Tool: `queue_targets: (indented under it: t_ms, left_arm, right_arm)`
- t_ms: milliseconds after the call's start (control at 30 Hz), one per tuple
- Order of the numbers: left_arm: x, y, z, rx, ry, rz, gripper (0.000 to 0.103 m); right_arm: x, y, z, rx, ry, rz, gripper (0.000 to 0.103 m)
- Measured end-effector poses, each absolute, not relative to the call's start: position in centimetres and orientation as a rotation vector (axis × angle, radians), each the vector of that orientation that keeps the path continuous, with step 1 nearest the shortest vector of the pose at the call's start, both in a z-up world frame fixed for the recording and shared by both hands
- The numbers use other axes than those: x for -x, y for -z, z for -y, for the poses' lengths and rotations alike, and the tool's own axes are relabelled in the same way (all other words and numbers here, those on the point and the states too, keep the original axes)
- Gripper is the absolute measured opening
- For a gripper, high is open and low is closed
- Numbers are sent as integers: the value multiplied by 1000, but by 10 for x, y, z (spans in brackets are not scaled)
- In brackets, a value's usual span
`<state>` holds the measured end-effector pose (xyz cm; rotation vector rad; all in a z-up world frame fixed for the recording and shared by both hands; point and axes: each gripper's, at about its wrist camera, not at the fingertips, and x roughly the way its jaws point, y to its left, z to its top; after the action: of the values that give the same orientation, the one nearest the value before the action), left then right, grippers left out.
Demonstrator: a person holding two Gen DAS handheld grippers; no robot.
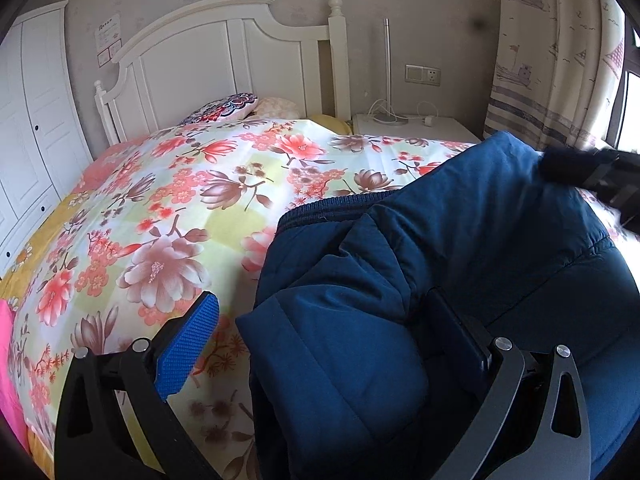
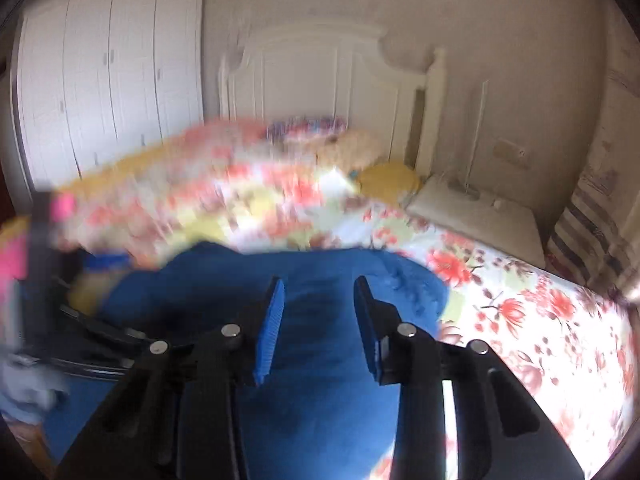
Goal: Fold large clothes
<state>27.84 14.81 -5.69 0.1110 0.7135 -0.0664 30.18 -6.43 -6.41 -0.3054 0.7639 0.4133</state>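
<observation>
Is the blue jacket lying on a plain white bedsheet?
No, the blue jacket rests on a bedspread printed with pink and brown flowers.

bed with floral cover (image 1: 168, 200), blue jacket (image 1: 460, 248), patterned pillow (image 1: 224, 109) on it

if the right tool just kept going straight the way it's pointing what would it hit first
Most likely the blue padded jacket. The right tool points down at it with its jaws apart and nothing between them, and the jacket fills the gap ahead. The view is blurred, so how far off the jacket lies is unclear.
</observation>
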Motion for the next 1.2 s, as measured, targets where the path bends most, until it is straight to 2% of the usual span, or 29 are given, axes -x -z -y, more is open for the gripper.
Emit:
queue_targets:
  t_ms: [100, 167, 367, 433, 500, 600, 733, 833, 900, 1033, 1067, 1200]
  left_arm:
    - [-281, 59, -150, -117, 54, -729, 99]
    - [-281, 60, -151, -109, 62, -731, 99]
    - [-279, 60, -152, -109, 57, -716, 99]
    - [-279, 60, -152, -110, 58, -716, 99]
    - [-279, 60, -152, -109, 58, -717, 99]
    - [-281, 60, -153, -105, 57, -727, 99]
    - [-281, 60, -153, -106, 59, -723, 99]
    - [-281, 61, -155, -97, 61, -724, 99]
    - [-282, 61, -156, -95, 62, -727, 99]
    - [-282, 61, -156, -94, 61, -729, 99]
    - [-282, 62, -155, -99, 58, -733, 99]
    - [-285, 63, -153, -112, 57, -752, 99]
  right_arm:
    - [-316, 75, 60, 250, -442, -829, 38]
    - [-312, 66, 54, 315, -437, -841, 38]
    - [-330, 30, 55, 308, -342, -734, 38]
    - [-348, 44, 50, 343, -308, -788, 38]
    - [-367, 80, 45, 371, -331, -927, 44]
    - [-369, 86, 47, 335, -323, -913, 44]
    - [-350, 70, 49, 362, -309, -871, 48]
    - [-312, 40, 65, 272, -303, -771, 63]
    - [-277, 24, 72, 231, -354, -703, 66]
    - [-240, 54, 57, 304, -457, -790, 66]
    - [-232, 63, 56, 318, -437, -734, 66]
    - [-237, 61, 67, 230, -441, -763, 67]
